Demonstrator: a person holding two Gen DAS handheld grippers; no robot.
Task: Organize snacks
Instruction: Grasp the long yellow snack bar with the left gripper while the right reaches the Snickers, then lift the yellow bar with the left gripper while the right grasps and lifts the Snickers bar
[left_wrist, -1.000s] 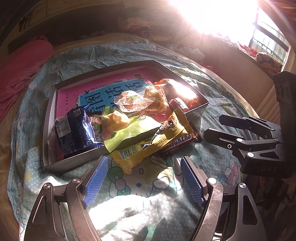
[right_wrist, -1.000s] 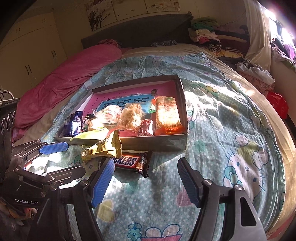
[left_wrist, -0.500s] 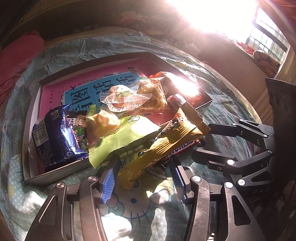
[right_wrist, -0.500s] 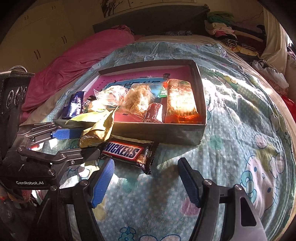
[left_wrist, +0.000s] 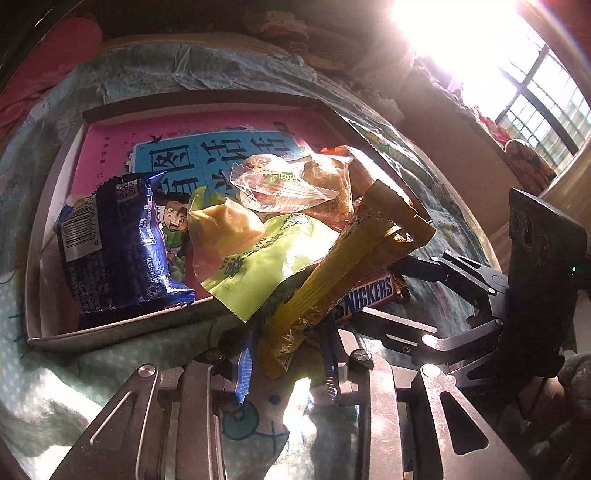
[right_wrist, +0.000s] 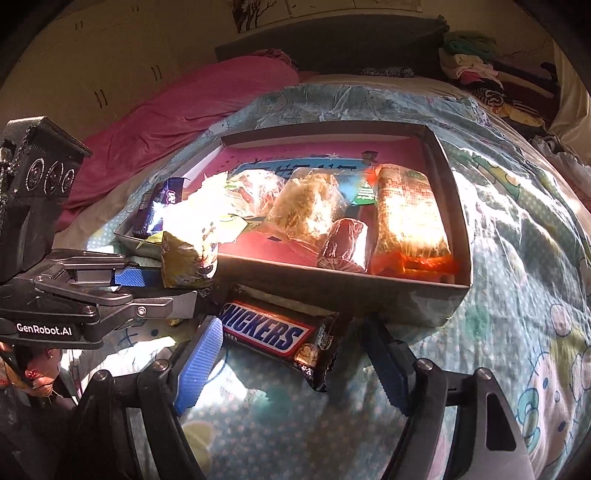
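Note:
A yellow snack packet (left_wrist: 332, 280) leans over the front wall of a shallow cardboard box (left_wrist: 110, 328). My left gripper (left_wrist: 287, 369) is closing, and its blue pads press the packet's near end from both sides. The same grip shows in the right wrist view, with the left gripper (right_wrist: 177, 286) around the yellow packet (right_wrist: 184, 258). A Snickers bar (right_wrist: 277, 332) lies on the bedspread just in front of the box (right_wrist: 332, 280). My right gripper (right_wrist: 291, 365) is opening, its fingers straddle the bar and the pads do not press it.
The box holds a blue packet (left_wrist: 110, 251), a green packet (left_wrist: 258, 258), clear-wrapped snacks (left_wrist: 284, 181), an orange packet (right_wrist: 406, 218) and a brown roll (right_wrist: 347, 240) on a pink book. A cartoon-print bedspread (right_wrist: 517, 295) spreads around; a pink quilt (right_wrist: 184, 110) lies behind.
My left gripper moved forward and down and closed from wide open onto the yellow packet. My right gripper came down around the Snickers bar and widened slightly.

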